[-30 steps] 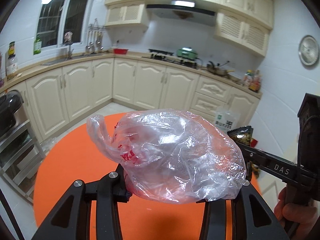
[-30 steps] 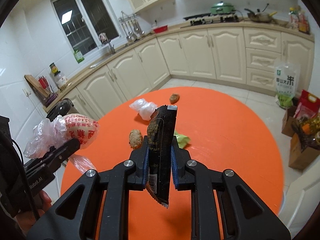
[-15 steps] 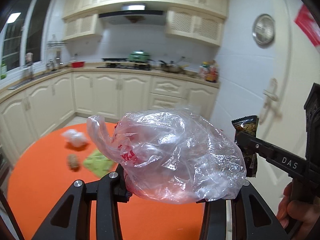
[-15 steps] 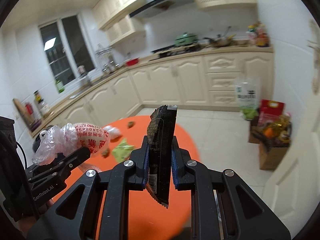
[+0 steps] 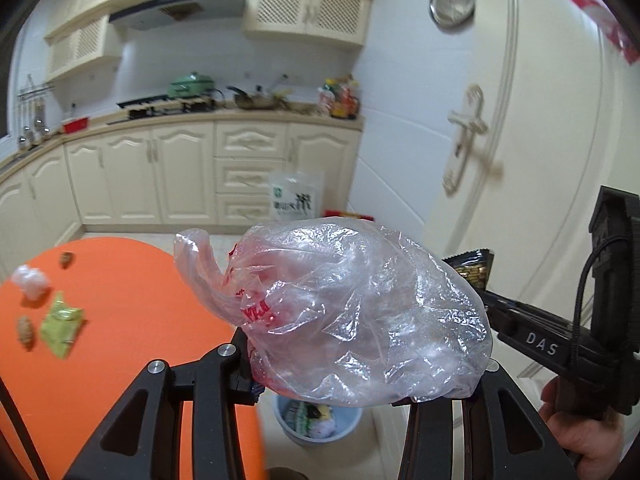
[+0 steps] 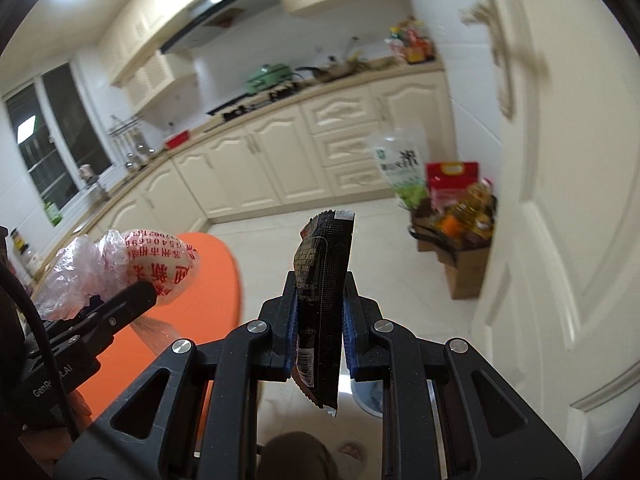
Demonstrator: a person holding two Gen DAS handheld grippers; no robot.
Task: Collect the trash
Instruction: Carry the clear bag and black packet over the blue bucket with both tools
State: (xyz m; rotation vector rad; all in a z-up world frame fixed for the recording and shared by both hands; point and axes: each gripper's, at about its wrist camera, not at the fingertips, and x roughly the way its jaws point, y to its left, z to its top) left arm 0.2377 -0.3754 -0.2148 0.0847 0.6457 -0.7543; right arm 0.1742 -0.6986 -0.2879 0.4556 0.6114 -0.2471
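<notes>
My left gripper (image 5: pixel 360 384) has its jaws clamped on a crumpled plastic bag (image 5: pixel 340 312), thin, clear and glossy, creased all over, with red printing on its side and a loose twisted handle curling up at one end. The bag bulges into a rounded lump that spans the gap between the jaws. My right gripper (image 6: pixel 320 320) has its jaws pressed together on a flat black snack wrapper (image 6: pixel 322 288), held upright on edge; it is shiny foil with fine pale print, a crimped zigzag top and a torn lower corner hanging below the jaws.

Below my left jaws, on the pale tiled floor, stands a round light-blue bin (image 5: pixel 318 420) with paper and plastic scraps inside; the bag hangs above it. Left of it the round orange tabletop (image 5: pixel 132 300), smooth and matte, carries a flat green packet (image 5: pixel 60 328), a small white wad of plastic (image 5: pixel 30 284) and two brownish, rough lumps (image 5: pixel 26 332), blurred. A hand (image 5: pixel 584 436) grips the right gripper's handle.
</notes>
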